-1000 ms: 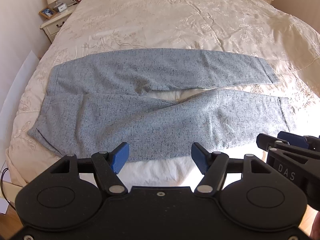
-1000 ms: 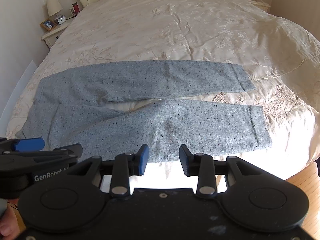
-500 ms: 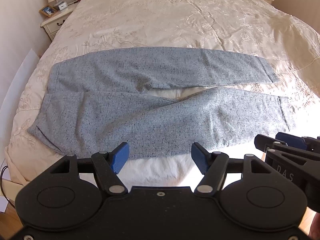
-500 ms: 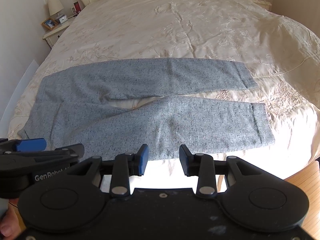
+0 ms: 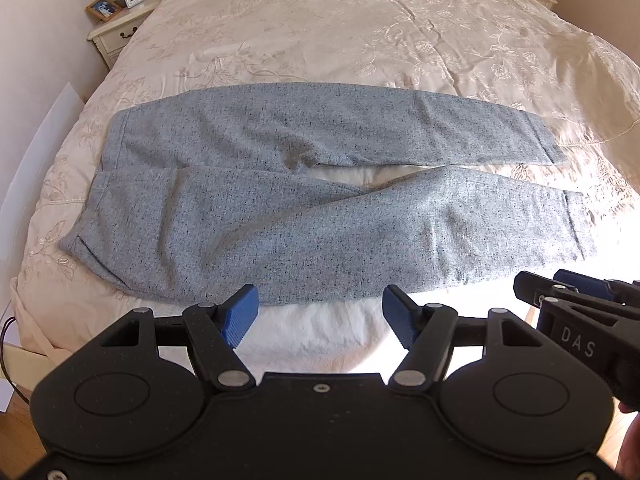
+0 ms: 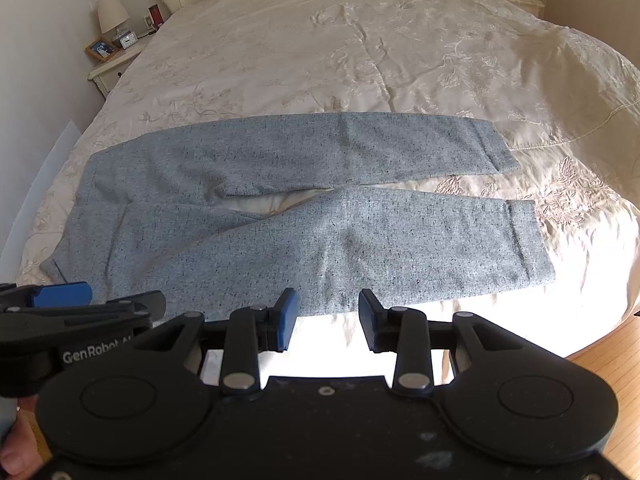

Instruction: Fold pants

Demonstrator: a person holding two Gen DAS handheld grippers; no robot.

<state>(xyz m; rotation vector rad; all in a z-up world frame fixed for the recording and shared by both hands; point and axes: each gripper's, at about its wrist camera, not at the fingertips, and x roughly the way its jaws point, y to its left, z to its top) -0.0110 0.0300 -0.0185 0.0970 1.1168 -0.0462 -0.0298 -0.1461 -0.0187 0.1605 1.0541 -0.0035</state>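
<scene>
Grey-blue flecked pants (image 5: 304, 200) lie flat across the near part of a cream bed, waistband to the left, both legs running right with a narrow gap between them; they also show in the right wrist view (image 6: 304, 216). My left gripper (image 5: 319, 314) is open and empty, just short of the pants' near edge. My right gripper (image 6: 324, 318) is open and empty, also just short of the near edge, further toward the cuffs. Each gripper shows at the side of the other's view.
The embroidered cream bedspread (image 5: 360, 32) stretches far beyond the pants. A nightstand (image 5: 116, 32) with a lamp, clock and photo frame stands at the far left. Wooden floor (image 6: 608, 360) shows at the bed's right foot. A wall runs along the left.
Both grippers have edged slightly forward toward the pants' near edge. The pants have not moved and both jaws remain open.
</scene>
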